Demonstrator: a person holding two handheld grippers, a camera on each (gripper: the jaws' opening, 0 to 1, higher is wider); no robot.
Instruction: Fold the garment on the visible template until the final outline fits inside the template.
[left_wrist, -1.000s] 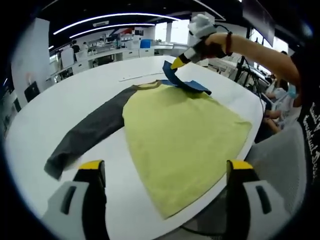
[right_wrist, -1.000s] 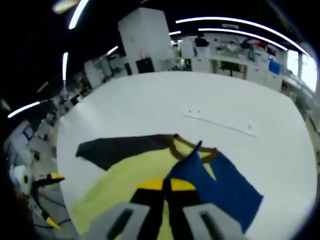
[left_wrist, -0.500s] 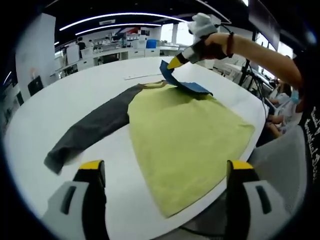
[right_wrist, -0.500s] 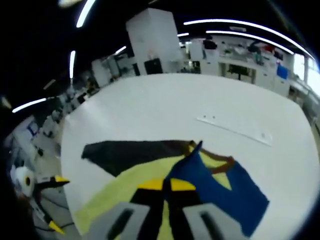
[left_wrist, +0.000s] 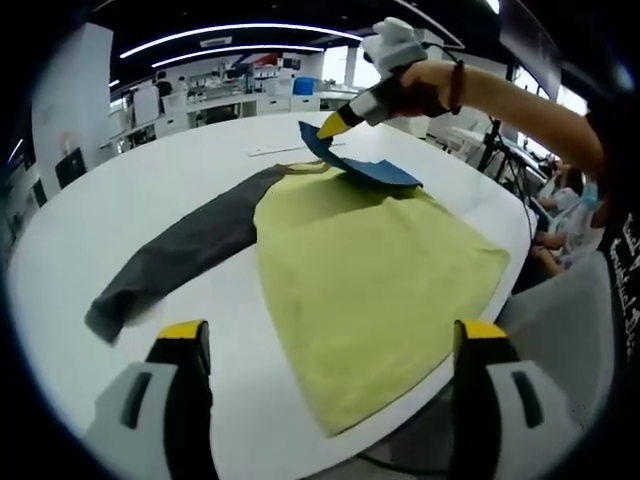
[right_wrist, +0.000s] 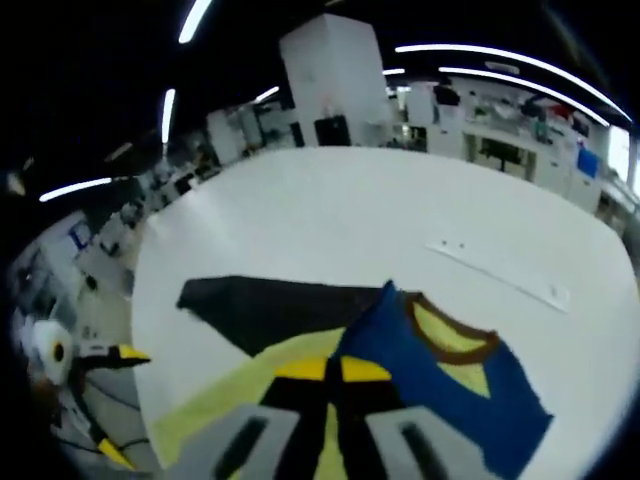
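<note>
Open lab: ceiling light strips (left_wrist: 230, 32) (curved), white pillar (right_wrist: 330, 70).

Left gripper view: sits low at the near edge of the white table (left_wrist: 120, 190), facing across it toward the far side, well back from the shirt (left_wrist: 370, 260). Right gripper view: rides high over the far end of the shirt (right_wrist: 250, 400), close above the blue sleeve (right_wrist: 430, 370), apparently looking back and down. Both views share the shirt, its dark sleeve (left_wrist: 170, 255) and the tabletop.
</note>
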